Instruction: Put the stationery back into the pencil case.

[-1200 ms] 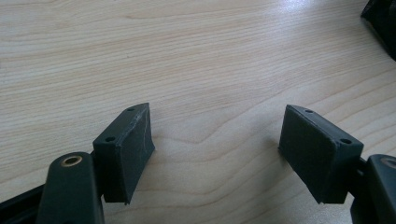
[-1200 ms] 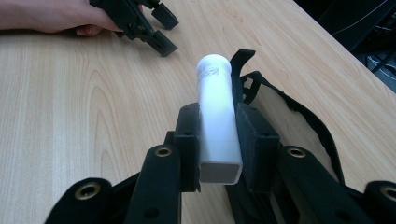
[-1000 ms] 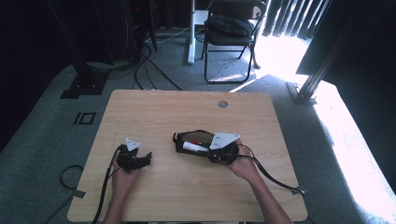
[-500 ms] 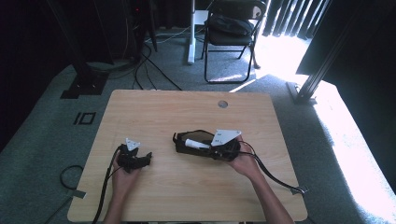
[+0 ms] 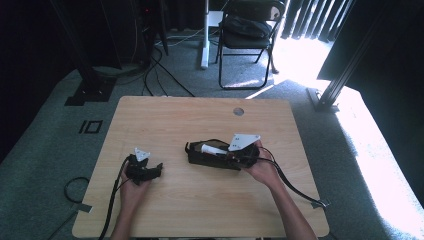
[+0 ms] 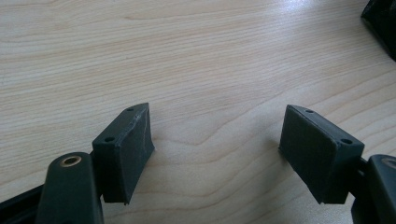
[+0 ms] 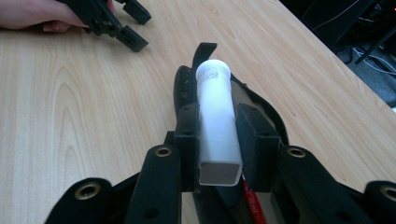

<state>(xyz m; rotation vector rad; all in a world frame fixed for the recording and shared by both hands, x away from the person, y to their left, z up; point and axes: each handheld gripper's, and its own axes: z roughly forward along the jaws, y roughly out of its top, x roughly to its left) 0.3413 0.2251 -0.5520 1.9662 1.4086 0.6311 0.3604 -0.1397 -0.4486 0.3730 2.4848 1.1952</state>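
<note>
- While the right gripper (image 7: 218,144) pinches a white tube (image 7: 216,116), its two black pads press on the tube's sides.
- In the high view the right gripper (image 5: 220,151) lies near the middle of the desk (image 5: 165,115), and it points to the left.
- The tube (image 5: 214,149) sticks out past the pads, with its round end far from the hand and its flat square end near the hand.
- Under the tube lies a black case (image 7: 187,86), open on the desk. The tube is just above it; I cannot tell if they touch.
- In the high view the case (image 5: 200,159) sits a bit right of the desk's middle.
- A red pen (image 7: 252,205) peeks out at the near end of the case, below the tube.
- The left gripper (image 6: 215,144) is spread wide, with nothing between its pads, just bare wood.
- It sits low over the desk, at the near left, well apart from the case (image 5: 156,170).
- The right hand (image 5: 262,167) holds its gripper from the right side, and the left hand (image 5: 132,187) holds its gripper from the near side.
- A black chair (image 5: 247,30) stands on the floor far behind the desk.
</note>
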